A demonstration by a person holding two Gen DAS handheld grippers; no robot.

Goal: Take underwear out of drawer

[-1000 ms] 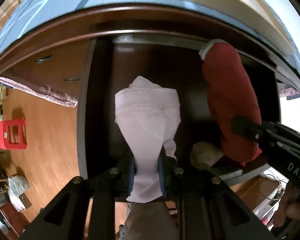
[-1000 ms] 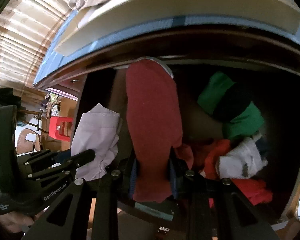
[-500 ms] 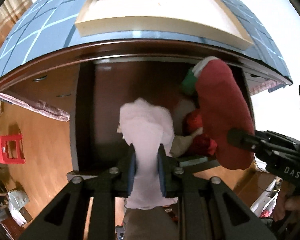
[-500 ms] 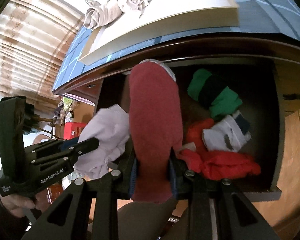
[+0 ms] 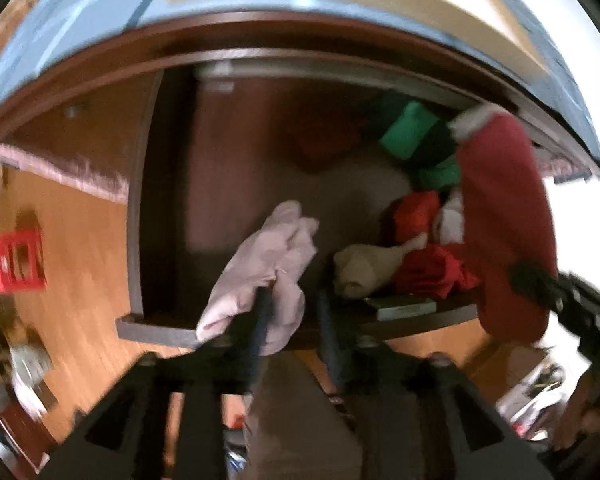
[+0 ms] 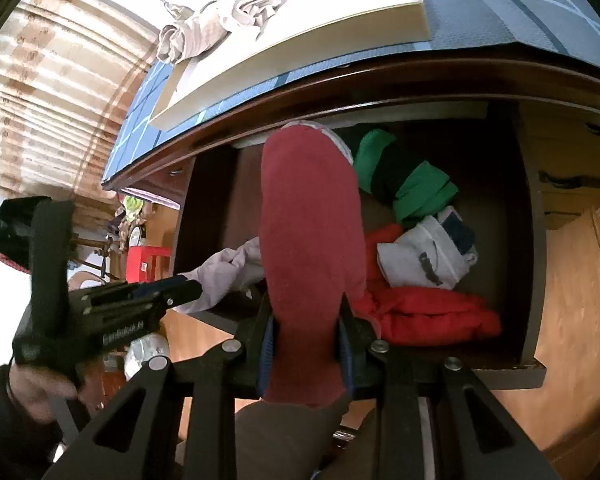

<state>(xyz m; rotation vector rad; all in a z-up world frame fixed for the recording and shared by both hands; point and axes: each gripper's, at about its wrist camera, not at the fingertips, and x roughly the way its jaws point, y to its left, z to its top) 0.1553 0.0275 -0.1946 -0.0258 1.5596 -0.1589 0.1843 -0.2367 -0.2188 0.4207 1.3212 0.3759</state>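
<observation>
Dark red underwear [image 6: 310,248] clamped in right gripper [image 6: 306,350] above open wooden drawer [image 6: 534,264], pale garment [image 5: 260,280] draped over the opening left gripper [image 5: 292,320], wood floor [image 5: 84,248], red stool [image 5: 14,260], blue checked cloth [image 6: 500,12] on top.

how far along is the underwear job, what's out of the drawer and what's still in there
Partly done. The right gripper is shut on the dark red underwear, lifted above the drawer. The left gripper is opening, and the pale pink piece slumps off one of its fingers over the drawer's front edge. Still inside: green, grey-white, bright red and beige items.
</observation>
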